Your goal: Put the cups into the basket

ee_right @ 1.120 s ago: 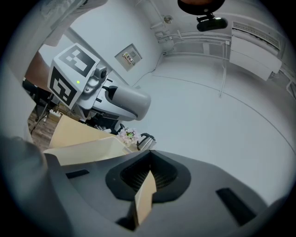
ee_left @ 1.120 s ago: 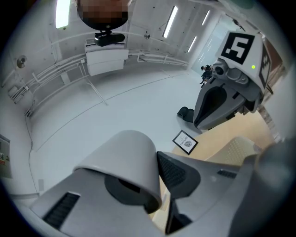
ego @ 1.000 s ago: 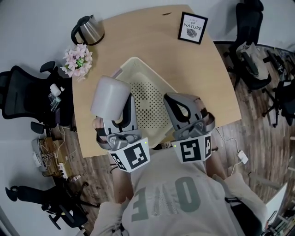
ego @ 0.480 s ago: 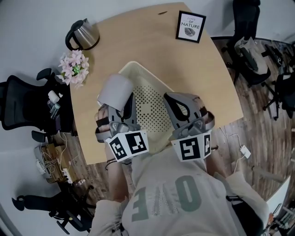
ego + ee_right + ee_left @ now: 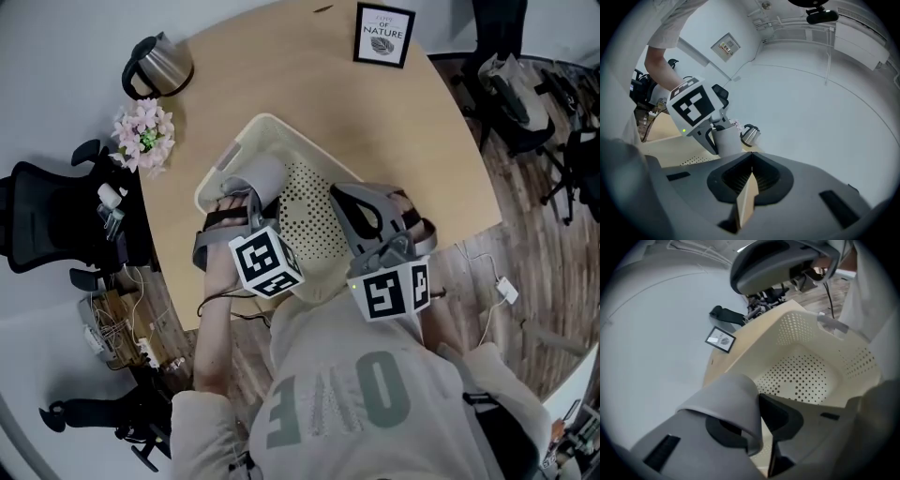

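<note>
A cream perforated basket (image 5: 217, 178) stands on the wooden table. My left gripper (image 5: 251, 199) holds a grey cup (image 5: 266, 176) tilted over the basket's left half, low inside its rim. In the left gripper view the cup (image 5: 725, 401) fills the space at the jaws, with its wall pinched between them, and the basket's (image 5: 806, 345) dotted floor lies just beyond. My right gripper (image 5: 345, 193) hovers over the basket's right edge, shut and empty. The right gripper view shows its jaws (image 5: 751, 169) pressed together, with the left gripper (image 5: 723, 127) and the cup (image 5: 727, 141) ahead.
A steel kettle (image 5: 155, 66) and a pink flower bunch (image 5: 143, 131) stand at the table's far left. A framed print (image 5: 382, 34) is at the far edge. Office chairs (image 5: 47, 211) flank the table on both sides.
My left gripper has swung right and forward with the cup, tilting it down into the basket. The right gripper has barely moved.
</note>
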Motion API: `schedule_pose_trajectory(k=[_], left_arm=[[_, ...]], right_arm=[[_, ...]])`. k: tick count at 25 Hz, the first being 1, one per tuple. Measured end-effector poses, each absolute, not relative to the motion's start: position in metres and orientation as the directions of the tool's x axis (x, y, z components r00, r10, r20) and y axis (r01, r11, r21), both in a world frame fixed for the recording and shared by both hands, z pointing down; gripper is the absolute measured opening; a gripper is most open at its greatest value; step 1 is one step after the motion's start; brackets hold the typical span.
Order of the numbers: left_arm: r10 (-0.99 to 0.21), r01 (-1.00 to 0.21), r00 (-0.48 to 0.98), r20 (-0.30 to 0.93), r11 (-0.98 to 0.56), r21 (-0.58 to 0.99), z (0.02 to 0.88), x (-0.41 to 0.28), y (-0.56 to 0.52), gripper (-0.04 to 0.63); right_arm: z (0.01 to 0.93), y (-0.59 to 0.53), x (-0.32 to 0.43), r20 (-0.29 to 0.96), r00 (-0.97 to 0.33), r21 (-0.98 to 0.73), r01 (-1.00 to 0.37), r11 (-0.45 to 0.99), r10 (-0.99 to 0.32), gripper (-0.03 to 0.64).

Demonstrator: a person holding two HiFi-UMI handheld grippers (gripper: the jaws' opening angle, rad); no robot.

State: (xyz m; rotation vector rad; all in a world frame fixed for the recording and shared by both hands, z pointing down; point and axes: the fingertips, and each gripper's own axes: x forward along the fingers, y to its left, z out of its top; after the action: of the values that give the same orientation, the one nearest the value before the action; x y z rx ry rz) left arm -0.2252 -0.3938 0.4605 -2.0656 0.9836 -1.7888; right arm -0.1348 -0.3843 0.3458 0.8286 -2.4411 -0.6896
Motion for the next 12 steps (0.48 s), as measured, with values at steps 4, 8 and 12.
schedule_pose_trajectory(k=[4, 8, 12], left_arm=[[-0.505, -0.208, 0.014, 0.863, -0.846, -0.491, 0.497, -0.215, -0.380, 0.091], [-0.338, -0.110, -0.025, 0.941, -0.934, -0.339, 0.532, -0.209, -0.363, 0.091], [-0.234, -0.064, -0.073, 0.969, -0.969, -0.239, 0.557, -0.210, -0.352, 0.091]], right_arm=[[0.351, -0.381, -0.133, 0.266, -0.714, 0.562, -0.431, 0.706, -0.648, -0.002], [0.354, -0.382, -0.127, 0.262, -0.704, 0.559, -0.447, 0.698, -0.660, -0.002], [0.360, -0.379, -0.116, 0.280, -0.686, 0.546, -0.462, 0.699, -0.672, -0.002]])
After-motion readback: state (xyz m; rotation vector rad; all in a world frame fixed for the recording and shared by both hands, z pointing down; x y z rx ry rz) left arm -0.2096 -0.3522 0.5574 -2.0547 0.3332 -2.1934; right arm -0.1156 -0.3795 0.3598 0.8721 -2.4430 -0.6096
